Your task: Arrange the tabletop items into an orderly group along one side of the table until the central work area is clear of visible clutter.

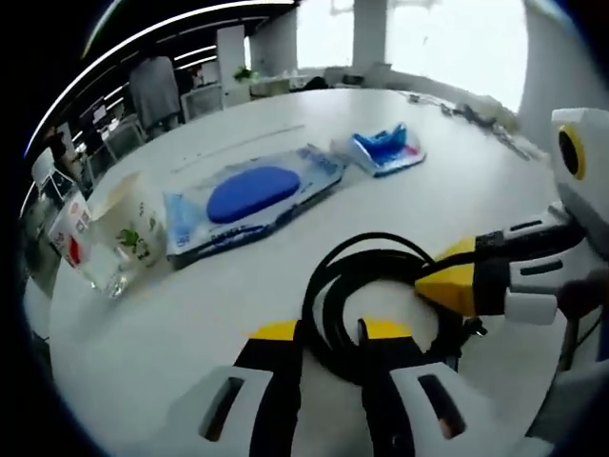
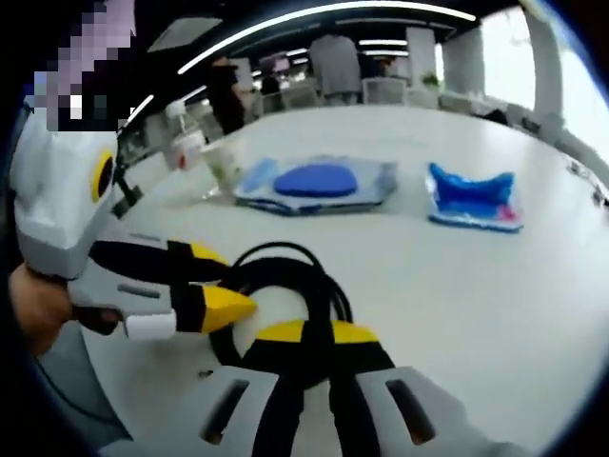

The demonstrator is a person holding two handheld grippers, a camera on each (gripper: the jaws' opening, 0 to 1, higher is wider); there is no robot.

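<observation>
A coil of black cable (image 1: 373,242) (image 2: 282,251) lies on the white table (image 1: 285,276), near its front edge. My left gripper (image 1: 330,331) is shut on the near side of the coil, with the strands filling the gap between its yellow tips. My right gripper (image 2: 319,333) is shut on another part of the same coil. It enters the left gripper view from the right (image 1: 447,282). In the right gripper view the left gripper (image 2: 217,282) comes in from the left, held by a hand.
Further back lie a flat blue wipes pack (image 1: 252,195) (image 2: 319,181) and a small blue packet (image 1: 385,148) (image 2: 471,198). A printed clear cup (image 1: 133,228) (image 2: 224,162) and a red-and-white carton (image 1: 71,233) stand at the table's edge. People and office desks are beyond.
</observation>
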